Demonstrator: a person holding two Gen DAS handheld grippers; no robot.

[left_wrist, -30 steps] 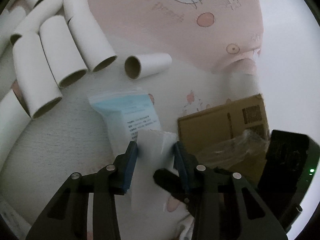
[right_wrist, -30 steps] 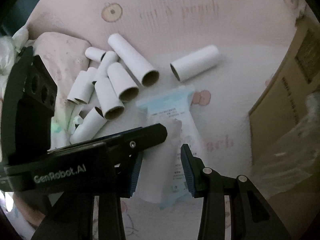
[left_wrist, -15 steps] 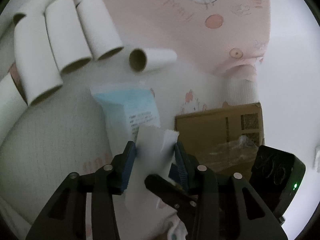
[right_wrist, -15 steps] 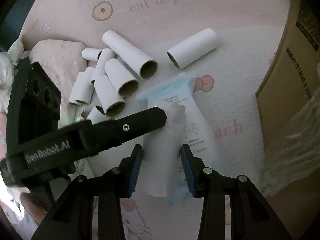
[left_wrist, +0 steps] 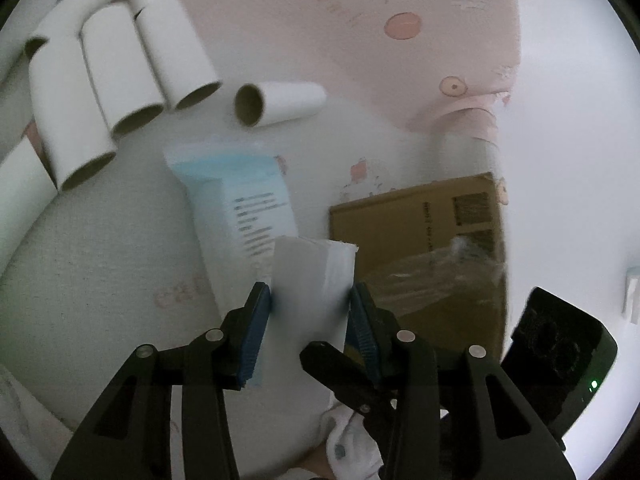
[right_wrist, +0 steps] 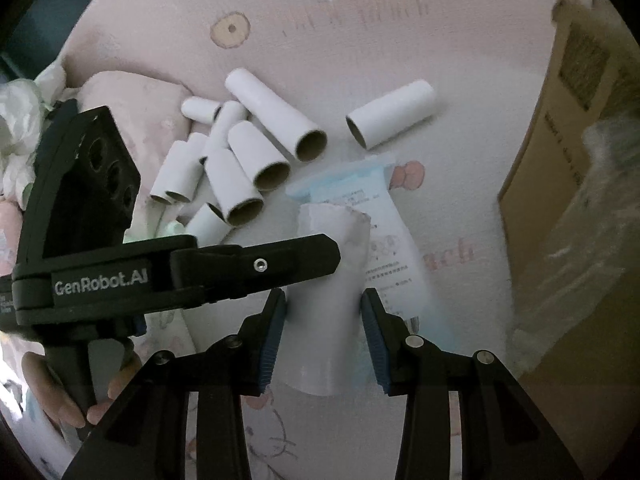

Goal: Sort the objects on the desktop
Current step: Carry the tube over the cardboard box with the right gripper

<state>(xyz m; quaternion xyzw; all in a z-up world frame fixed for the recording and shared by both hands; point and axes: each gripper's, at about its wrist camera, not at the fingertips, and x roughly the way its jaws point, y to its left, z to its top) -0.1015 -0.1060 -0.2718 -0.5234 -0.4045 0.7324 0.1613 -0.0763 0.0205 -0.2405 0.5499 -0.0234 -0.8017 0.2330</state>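
Both claws on one white paper tube

Left gripper and right gripper each clamp the same white tube, pads pressed on its sides, held above the blue-white packet lying on the pink mat.

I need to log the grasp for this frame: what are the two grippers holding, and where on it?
Both hold one white paper tube: the right gripper clamps its lower sides, the left gripper grips its sides too.
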